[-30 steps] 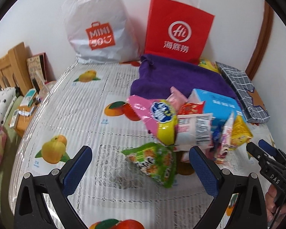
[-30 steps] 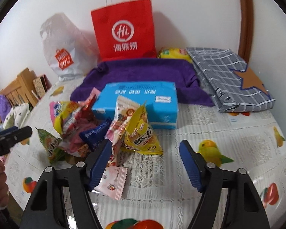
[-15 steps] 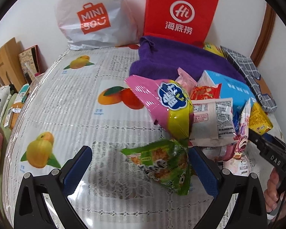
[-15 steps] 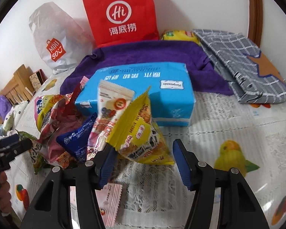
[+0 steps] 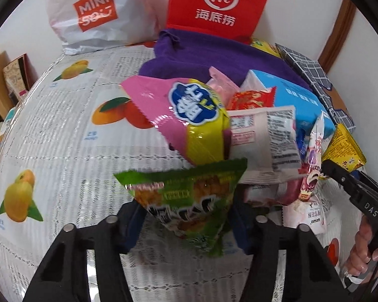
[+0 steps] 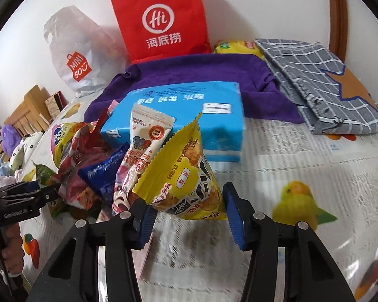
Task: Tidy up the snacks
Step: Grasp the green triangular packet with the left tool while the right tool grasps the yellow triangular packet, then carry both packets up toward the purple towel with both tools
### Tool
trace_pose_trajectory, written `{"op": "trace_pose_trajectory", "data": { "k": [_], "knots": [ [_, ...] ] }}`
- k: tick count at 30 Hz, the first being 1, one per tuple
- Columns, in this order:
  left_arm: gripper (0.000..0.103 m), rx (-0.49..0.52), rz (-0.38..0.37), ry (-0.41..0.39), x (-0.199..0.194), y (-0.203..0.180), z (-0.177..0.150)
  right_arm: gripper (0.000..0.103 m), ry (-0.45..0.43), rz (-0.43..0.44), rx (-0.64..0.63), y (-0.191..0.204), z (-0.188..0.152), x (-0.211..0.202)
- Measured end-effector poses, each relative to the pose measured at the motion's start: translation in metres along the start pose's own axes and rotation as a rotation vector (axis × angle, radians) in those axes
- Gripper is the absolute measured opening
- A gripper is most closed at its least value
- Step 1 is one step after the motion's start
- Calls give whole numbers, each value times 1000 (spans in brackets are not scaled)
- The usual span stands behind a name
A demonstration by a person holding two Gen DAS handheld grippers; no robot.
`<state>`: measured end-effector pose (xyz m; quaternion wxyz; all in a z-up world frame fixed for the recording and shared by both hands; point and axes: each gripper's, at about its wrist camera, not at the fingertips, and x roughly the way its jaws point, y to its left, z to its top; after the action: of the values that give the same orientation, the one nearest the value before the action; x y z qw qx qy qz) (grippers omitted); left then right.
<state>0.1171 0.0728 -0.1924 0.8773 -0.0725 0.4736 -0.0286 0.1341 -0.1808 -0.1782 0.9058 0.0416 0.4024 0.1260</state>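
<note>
Left gripper (image 5: 186, 222) closing around upright green packet (image 5: 189, 201); right gripper (image 6: 189, 217) closing around tilted yellow packet (image 6: 186, 176).

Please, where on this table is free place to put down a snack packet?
Free: the fruit-print tablecloth between the white bag and the snack pile; also the cloth right of the blue box, before the checked fabric. Crowded: around that pile.

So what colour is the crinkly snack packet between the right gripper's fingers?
Yellow, with black and red print: the yellow snack packet, clearest in the right wrist view.
</note>
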Motion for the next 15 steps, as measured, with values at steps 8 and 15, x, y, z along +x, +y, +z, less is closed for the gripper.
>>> {"op": "trace_pose_trajectory", "data": {
  "k": [8, 15],
  "knots": [
    [40, 4, -1, -14, -13, -2, -6, 50, -31, -17, 43, -20, -7, -22],
    [38, -9, 7, -57, -40, 3, -10, 50, -52, -18, 54, -24, -11, -42]
  ]
}}
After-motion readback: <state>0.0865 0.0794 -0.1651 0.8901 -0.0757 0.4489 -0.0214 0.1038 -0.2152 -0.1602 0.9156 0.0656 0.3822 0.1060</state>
